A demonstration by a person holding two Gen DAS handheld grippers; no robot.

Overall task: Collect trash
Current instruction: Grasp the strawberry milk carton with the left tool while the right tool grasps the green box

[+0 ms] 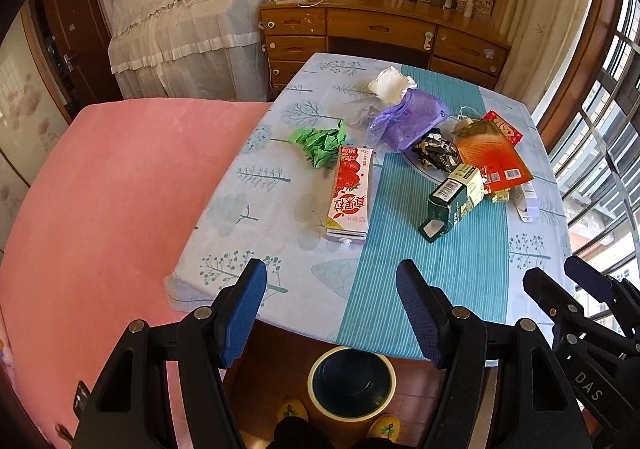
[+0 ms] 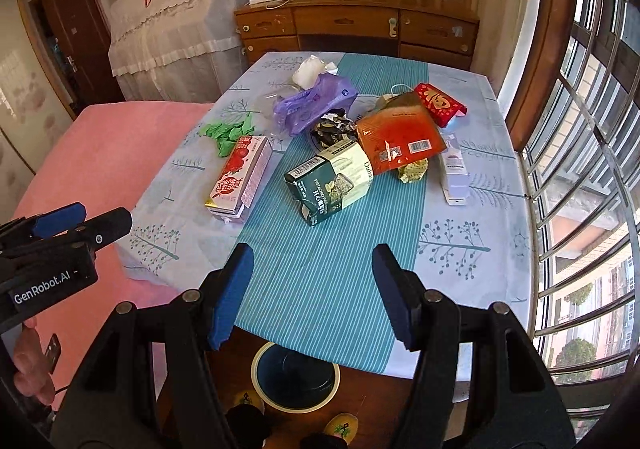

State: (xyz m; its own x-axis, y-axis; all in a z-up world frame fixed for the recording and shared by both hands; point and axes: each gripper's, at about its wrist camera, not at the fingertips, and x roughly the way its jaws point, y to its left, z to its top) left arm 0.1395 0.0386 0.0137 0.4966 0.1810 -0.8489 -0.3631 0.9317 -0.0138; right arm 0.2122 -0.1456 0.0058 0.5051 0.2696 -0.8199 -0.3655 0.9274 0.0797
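Left wrist view: the pink-and-white strawberry drink carton (image 1: 350,195) lies flat on the table (image 1: 448,281), its long axis running away from the camera, spout end nearest the near edge.
Other trash: a crumpled green paper wad (image 1: 320,143) touches the carton's far end; a dark green snack box (image 1: 452,201) lies tilted to the right, its long axis slanting toward an orange-red foil bag (image 1: 494,155); a purple plastic bag (image 1: 404,121) and a white tissue wad (image 1: 390,83) sit farther back.
Bin: a round dark bin with a pale rim (image 1: 352,381) stands on the floor below the table's near edge.
Left tool (image 1: 332,301): jaws apart, nothing between them, above the near edge.
Right tool (image 2: 312,281): jaws likewise spread and empty.
Risk: the carton is wide lying flat, so a grip across its breadth could slip; gripping across its narrow sides looks safer.
Risk two: the green wad touching the carton could be dragged off the table.
Risk three: both tools are close together and could collide.
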